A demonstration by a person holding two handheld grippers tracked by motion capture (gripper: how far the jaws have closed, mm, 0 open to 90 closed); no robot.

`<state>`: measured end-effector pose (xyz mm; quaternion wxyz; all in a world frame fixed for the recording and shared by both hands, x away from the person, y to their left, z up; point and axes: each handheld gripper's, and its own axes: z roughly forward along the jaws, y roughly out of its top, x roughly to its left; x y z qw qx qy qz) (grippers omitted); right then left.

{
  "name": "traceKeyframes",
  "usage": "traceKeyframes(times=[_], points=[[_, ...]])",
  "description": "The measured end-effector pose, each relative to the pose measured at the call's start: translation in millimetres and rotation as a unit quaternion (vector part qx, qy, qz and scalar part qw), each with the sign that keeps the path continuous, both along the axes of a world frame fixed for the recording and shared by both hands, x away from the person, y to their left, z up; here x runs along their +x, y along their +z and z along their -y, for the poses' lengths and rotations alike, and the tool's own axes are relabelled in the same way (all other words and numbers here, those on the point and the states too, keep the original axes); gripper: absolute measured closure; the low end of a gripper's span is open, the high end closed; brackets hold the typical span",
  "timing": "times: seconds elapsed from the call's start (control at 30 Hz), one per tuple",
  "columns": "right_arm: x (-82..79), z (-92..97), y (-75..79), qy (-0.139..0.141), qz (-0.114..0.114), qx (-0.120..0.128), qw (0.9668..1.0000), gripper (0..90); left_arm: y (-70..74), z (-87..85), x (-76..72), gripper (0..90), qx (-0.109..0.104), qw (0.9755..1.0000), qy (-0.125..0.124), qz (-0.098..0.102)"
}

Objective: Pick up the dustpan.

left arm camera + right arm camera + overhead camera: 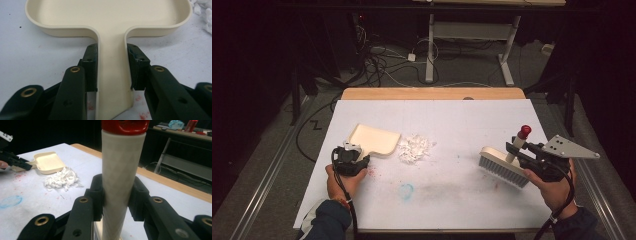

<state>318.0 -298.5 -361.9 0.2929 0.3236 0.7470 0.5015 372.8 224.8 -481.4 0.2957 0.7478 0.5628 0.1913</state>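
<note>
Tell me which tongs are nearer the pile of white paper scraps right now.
Left. The left tongs grip the dustpan handle, and the dustpan's edge sits beside the paper scraps. The right tongs hold the brush across bare table on the pile's other side.

You're working in a lab or test room. Loose cables [382, 62] sprawl over the floor behind your paper-covered table [492, 120], beside an adjustable desk frame [472, 40] and dark curtains.
</note>
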Motion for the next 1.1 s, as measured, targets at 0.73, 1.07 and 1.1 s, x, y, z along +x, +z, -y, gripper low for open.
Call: traceKeyframes(times=[0.73,1.07,1.1], points=[[1.9,2.8,-1.0,-0.007,-0.001,-0.003,1.0000,70.0,66.1,-16.0,-52.4,63.9,0.067,0.9930,-0.092,0.034],[4.5,-1.3,-3.9,-0.011,-0.010,-0.012,0.9998,70.0,49.7,-11.6,-80.4,63.8,0.057,0.9856,-0.155,-0.035],[4.5,-1.3,-3.9,-0.011,-0.010,-0.012,0.9998,70.0,47.1,-9.6,-81.3,63.8,0.059,0.9842,-0.161,-0.042]])
